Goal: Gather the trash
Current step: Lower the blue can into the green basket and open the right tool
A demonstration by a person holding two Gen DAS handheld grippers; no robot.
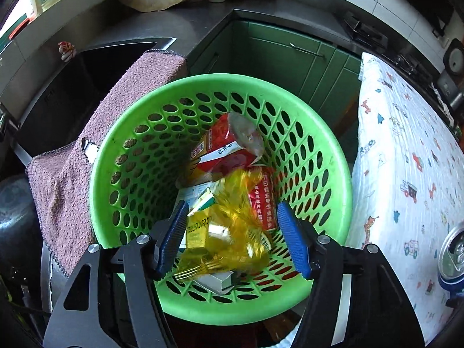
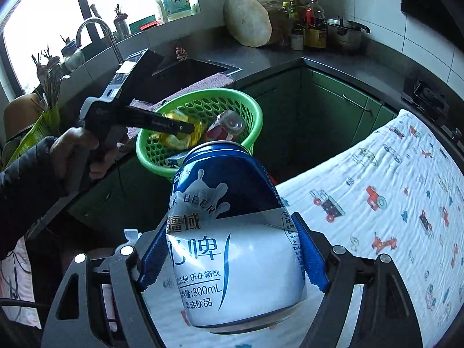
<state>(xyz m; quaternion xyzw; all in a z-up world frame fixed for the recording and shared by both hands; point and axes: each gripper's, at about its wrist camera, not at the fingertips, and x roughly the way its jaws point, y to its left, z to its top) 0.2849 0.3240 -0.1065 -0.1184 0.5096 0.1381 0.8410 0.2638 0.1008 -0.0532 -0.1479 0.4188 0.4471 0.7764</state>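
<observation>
A green perforated basket [image 1: 336,156] holds trash: a red carton [image 1: 220,148], a red packet [image 1: 262,197] and a crumpled yellow wrapper [image 1: 232,229]. My left gripper [image 1: 232,232] is open just above the basket, its blue pads [image 1: 291,240] on either side of the yellow wrapper, which looks blurred. My right gripper [image 2: 229,252] is shut on a dented blue and white drink can [image 2: 232,261], held over the patterned cloth [image 2: 377,217]. The basket [image 2: 255,119] and the left gripper [image 2: 174,126] show beyond the can in the right wrist view. The can's top [image 1: 453,252] shows in the left wrist view.
The basket stands by a dark sink [image 1: 72,87] with a purple towel [image 1: 116,116] over its edge. Green cabinets [image 1: 275,58] fill the corner. A tap [image 2: 98,34], bottles [image 2: 313,26], a pot [image 2: 348,32] and a round wooden block [image 2: 249,20] stand on the counter.
</observation>
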